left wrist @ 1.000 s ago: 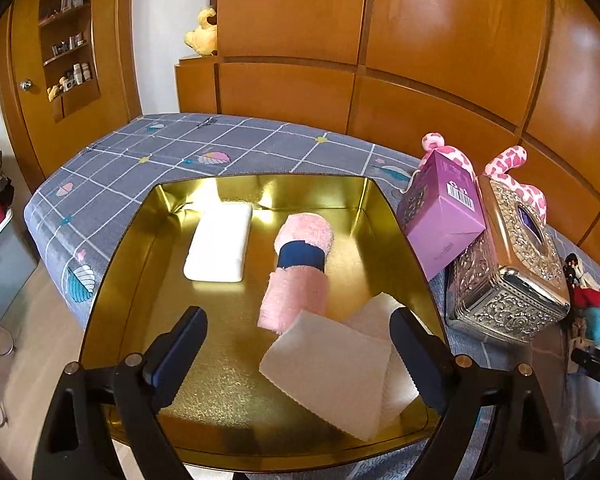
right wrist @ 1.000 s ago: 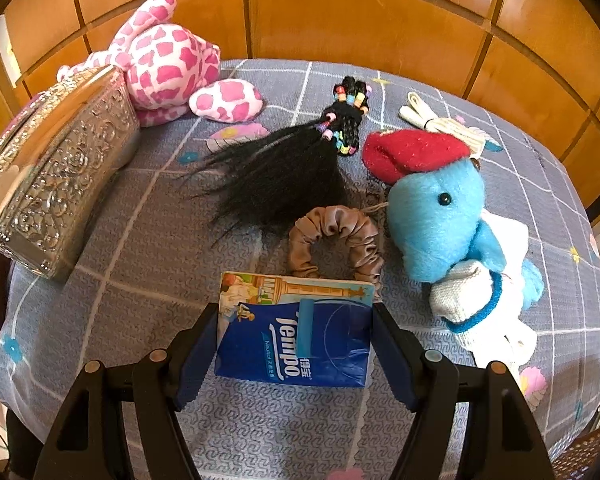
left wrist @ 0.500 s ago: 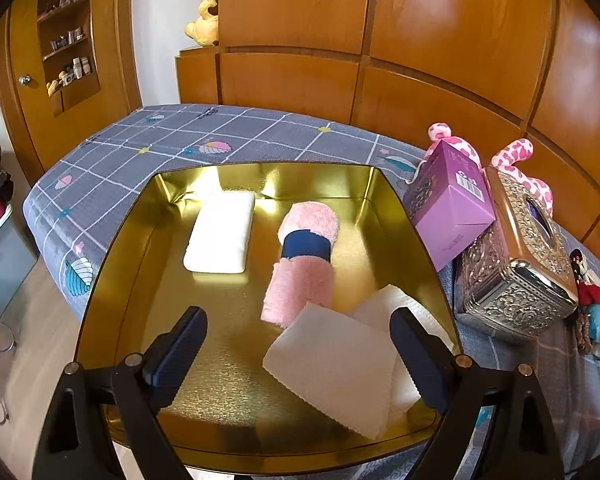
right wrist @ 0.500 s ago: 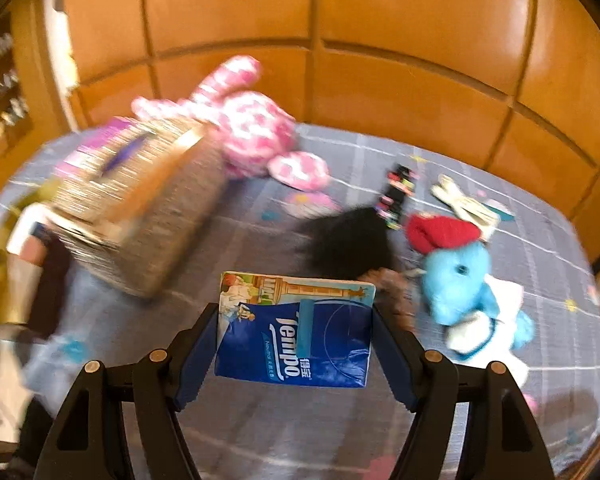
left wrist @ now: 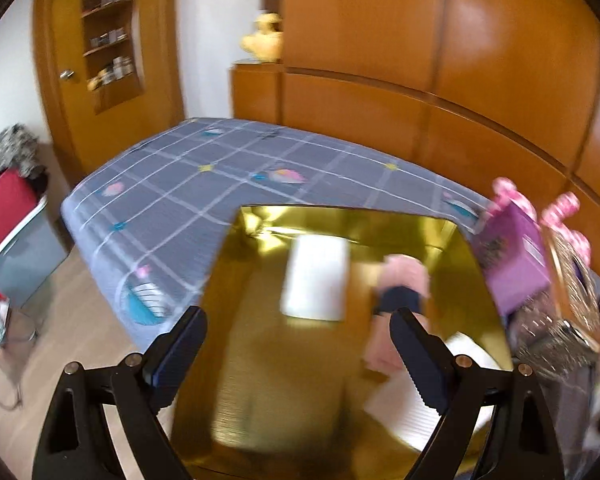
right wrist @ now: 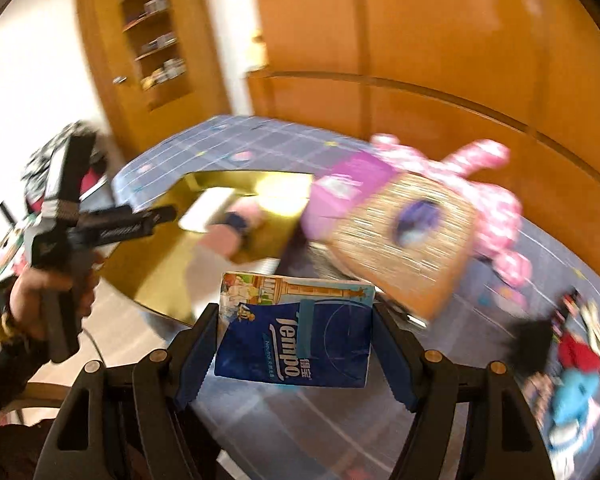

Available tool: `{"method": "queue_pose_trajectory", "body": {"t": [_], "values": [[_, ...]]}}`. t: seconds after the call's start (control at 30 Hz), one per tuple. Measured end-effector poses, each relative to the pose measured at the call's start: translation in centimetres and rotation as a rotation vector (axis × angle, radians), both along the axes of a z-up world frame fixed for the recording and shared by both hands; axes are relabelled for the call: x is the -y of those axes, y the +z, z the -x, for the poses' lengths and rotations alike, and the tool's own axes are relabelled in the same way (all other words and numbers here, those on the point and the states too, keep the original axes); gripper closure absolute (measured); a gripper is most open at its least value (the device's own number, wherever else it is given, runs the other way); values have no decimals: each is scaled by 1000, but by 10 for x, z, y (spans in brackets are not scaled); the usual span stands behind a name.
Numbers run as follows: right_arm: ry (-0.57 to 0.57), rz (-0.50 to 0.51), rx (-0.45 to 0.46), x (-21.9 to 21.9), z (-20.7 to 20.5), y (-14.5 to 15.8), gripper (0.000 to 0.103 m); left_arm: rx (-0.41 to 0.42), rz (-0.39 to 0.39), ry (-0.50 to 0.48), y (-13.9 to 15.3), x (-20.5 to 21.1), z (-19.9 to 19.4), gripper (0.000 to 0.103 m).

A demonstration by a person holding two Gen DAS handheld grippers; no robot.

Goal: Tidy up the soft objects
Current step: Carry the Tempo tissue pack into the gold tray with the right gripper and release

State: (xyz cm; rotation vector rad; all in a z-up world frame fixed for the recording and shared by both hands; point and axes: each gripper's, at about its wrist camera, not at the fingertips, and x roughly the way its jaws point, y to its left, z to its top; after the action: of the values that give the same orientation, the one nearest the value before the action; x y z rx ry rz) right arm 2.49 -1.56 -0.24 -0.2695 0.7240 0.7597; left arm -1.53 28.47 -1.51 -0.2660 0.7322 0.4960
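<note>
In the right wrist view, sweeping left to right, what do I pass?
Left gripper held in the person's hand → gold tray → Tempo tissue pack clamped in the right gripper → ornate tissue box → pink spotted plush → blue plush.

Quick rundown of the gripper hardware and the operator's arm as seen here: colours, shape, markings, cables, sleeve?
Both the left gripper and right gripper have black triangular cut-out frames with silver rivets and dark blue fingers with toothed edges. From the right wrist view, the left unit shows a black handle with a grey body, blurred white lettering and a thin cable. The bare left hand emerges from a dark patterned sleeve.
</note>
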Motion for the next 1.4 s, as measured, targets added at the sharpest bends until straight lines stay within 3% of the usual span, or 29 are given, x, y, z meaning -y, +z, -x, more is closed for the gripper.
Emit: {"method": "queue_pose_trajectory", "body": {"t": [0.17, 0.43, 0.53, 0.87, 1.4], "values": [[98, 27, -45, -70, -9, -13, 29, 31, 78, 70, -3, -28, 9, 10], [55, 82, -72, -147, -60, -41, 28, 28, 119, 79, -8, -37, 7, 10], [26, 106, -98, -159, -75, -58, 23, 31, 108, 75, -7, -35, 7, 10], [14, 86, -87, -143, -64, -58, 18, 31, 38, 9, -3, -11, 3, 10], [-38, 64, 48, -100, -23, -36, 18, 52, -38, -88, 7, 27, 2, 10]]}}
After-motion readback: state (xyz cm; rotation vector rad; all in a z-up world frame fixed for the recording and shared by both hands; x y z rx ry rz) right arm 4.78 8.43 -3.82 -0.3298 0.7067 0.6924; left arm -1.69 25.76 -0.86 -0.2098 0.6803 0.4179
